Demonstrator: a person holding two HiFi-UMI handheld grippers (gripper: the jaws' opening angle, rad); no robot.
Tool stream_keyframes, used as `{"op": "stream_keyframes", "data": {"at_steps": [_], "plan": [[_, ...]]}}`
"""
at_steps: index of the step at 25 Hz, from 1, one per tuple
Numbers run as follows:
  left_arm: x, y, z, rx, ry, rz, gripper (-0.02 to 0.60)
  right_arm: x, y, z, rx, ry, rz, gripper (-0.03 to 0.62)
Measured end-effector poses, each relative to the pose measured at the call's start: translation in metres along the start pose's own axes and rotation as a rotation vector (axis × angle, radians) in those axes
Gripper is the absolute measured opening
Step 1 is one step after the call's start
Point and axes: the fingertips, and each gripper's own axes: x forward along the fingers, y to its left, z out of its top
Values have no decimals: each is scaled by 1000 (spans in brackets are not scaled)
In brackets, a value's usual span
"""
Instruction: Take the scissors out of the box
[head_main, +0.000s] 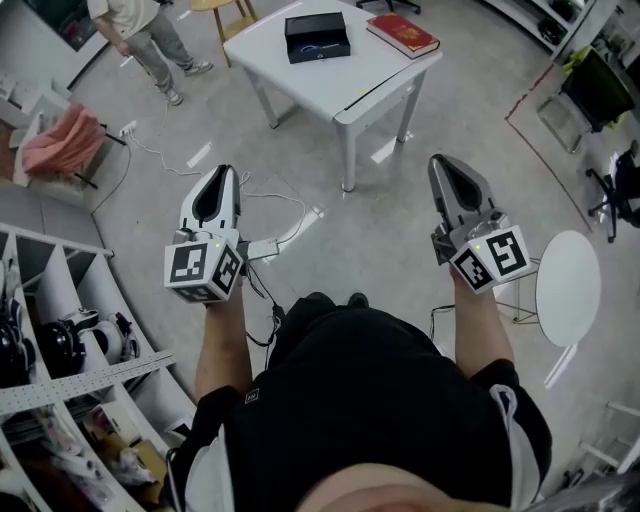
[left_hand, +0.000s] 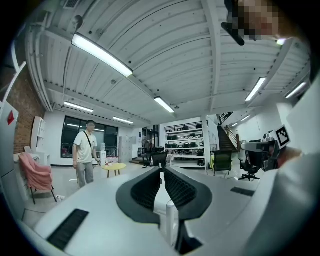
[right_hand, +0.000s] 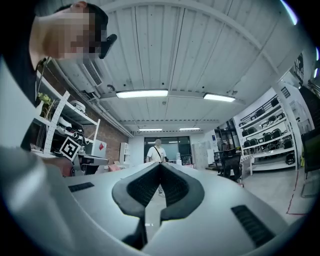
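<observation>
Both our left hand-held gripper (head_main: 224, 172) and right hand-held gripper (head_main: 441, 162) are closed, holding nothing. Far ahead, a black box (head_main: 317, 37) sits on the white worktop (head_main: 300, 78). We cannot see the scissors. They are probably inside, hard and slippery, so we should grab the handles.

The right gripper (right_hand: 160, 167) is keeping its jaws pressed together, gripping nothing; far beyond their tips a person in a white shirt (right_hand: 158, 152) is standing; at left, the left gripper (right_hand: 102, 160) is hovering beside a shelf rack (right_hand: 60, 117); a ceiling light (right_hand: 142, 93) is glowing overhead.
</observation>
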Motion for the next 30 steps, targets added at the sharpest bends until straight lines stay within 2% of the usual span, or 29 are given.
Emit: {"op": "stream_keyframes", "data": {"at_steps": [8, 16, 23, 30], "plan": [[17, -25, -1, -6, 6, -31, 41, -17, -20, -4, 19, 9, -12, 29], [59, -37, -4, -13, -2, -79, 41, -14, -48, -13, 30, 38, -45, 31], [115, -29, -9, -20, -17, -96, 41, 24, -86, -26, 32, 70, -54, 31], [185, -3, -13, -25, 1, -100, 41, 95, -125, -40, 47, 108, -28, 31]]}}
